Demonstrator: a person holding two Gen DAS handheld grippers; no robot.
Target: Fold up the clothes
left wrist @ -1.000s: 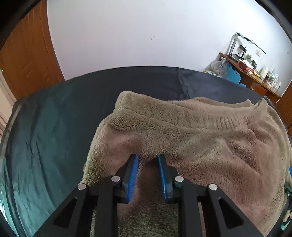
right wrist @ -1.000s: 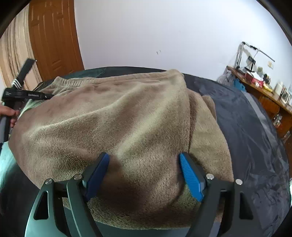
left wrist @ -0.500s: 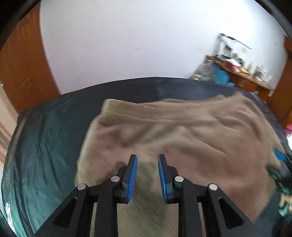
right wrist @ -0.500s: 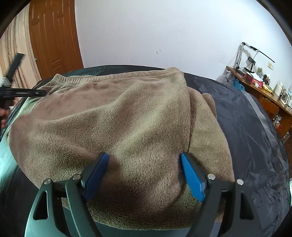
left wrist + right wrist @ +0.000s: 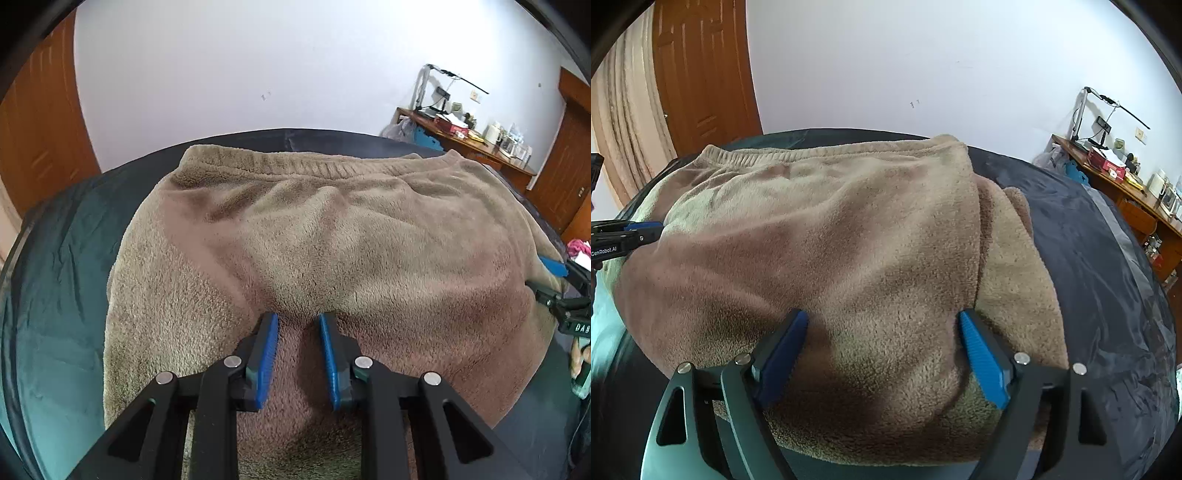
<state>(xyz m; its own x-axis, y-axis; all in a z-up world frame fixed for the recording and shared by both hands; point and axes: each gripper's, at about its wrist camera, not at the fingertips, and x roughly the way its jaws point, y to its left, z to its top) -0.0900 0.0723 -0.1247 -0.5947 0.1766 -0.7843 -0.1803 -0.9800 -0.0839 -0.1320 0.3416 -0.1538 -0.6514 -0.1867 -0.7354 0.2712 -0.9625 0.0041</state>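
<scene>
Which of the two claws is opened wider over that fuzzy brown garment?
The right claw: its blue fingers stand far apart, straddling a broad hump of the fleece garment. The left claw shows only a narrow gap, with a small fold of fleece between its fingers.

Soft, even daylight fills both views; the white wall (image 5: pixel 258 74) is bright without glare; dull shadows pool under each hand-held gripper; both pictures are sharp; fisheye bending curves the edges, with black corners.

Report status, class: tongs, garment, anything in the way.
Left tongs narrowed on a fleece pinch. Right tongs wide open over brown fleece garment. Nothing in the way.
</scene>
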